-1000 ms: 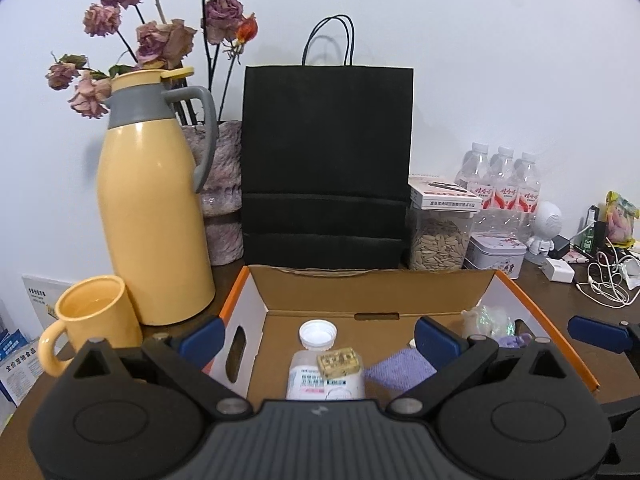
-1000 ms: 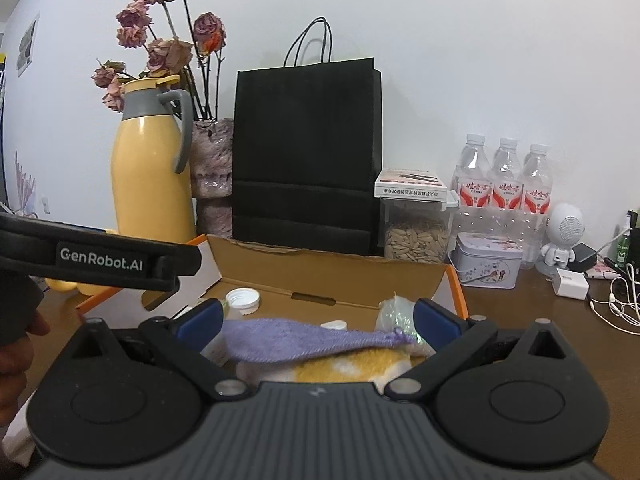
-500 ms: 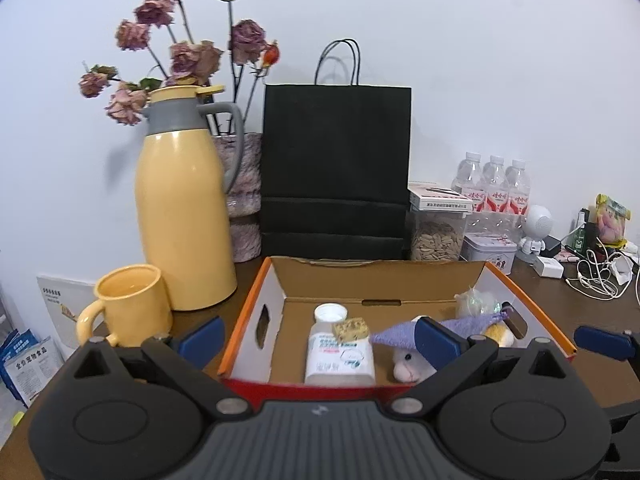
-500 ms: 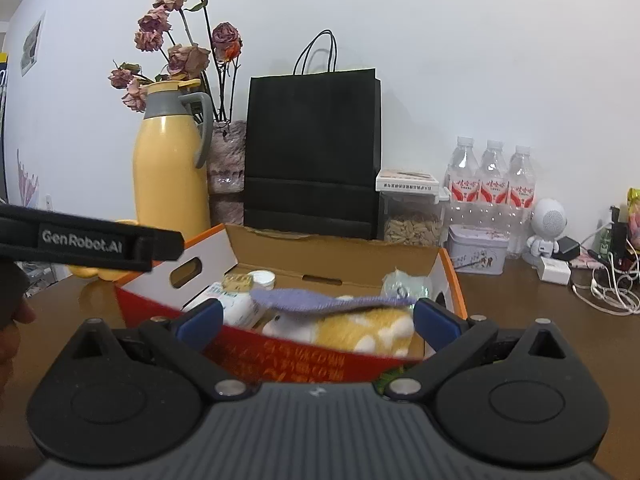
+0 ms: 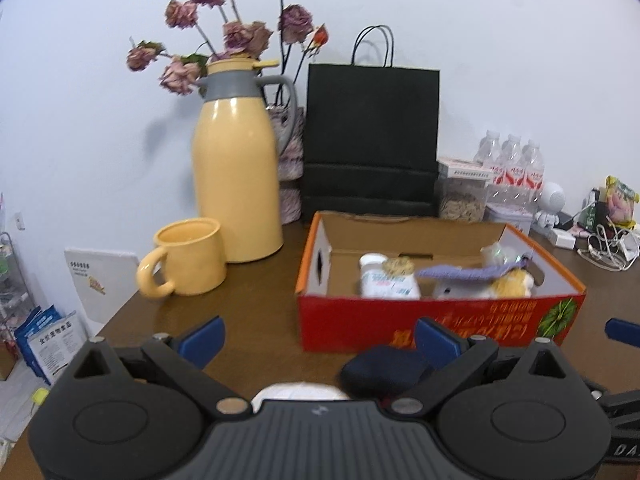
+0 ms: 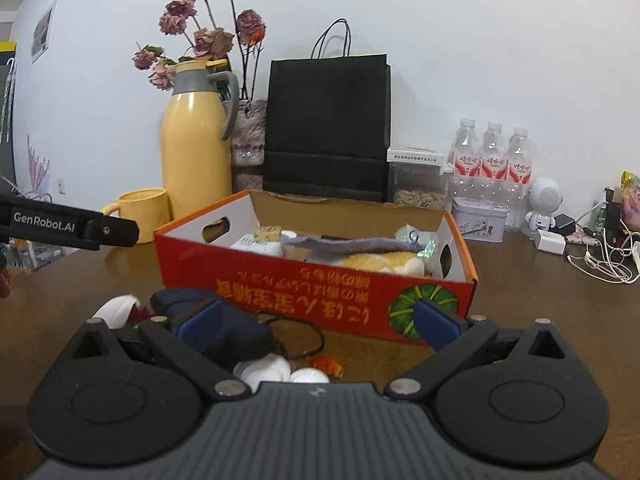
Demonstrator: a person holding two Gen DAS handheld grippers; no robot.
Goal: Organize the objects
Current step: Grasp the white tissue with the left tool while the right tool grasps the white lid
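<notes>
A red cardboard box (image 5: 432,322) (image 6: 280,286) stands on the brown table. It holds a white pill bottle (image 5: 386,280), a purple knitted cloth (image 5: 468,273) (image 6: 348,243) and a yellow-white plush toy (image 5: 508,282) (image 6: 384,262). In front of the box lie a dark blue pouch (image 6: 224,330) (image 5: 384,370), white round pieces (image 6: 266,370) and a black cord (image 6: 304,340). My left gripper (image 5: 318,340) is open and empty, held back from the box. My right gripper (image 6: 318,320) is open and empty over the pouch and white pieces.
A yellow thermos (image 5: 236,168), yellow mug (image 5: 188,256), dried flowers and a black paper bag (image 5: 372,140) stand behind the box. Water bottles (image 6: 492,160), a tin (image 6: 478,224), a seed jar, a white robot toy and cables (image 6: 604,260) are at the right.
Both grippers have pulled back from inside the box toward the table's near side. The box front, the pouch and the white pieces have come into view.
</notes>
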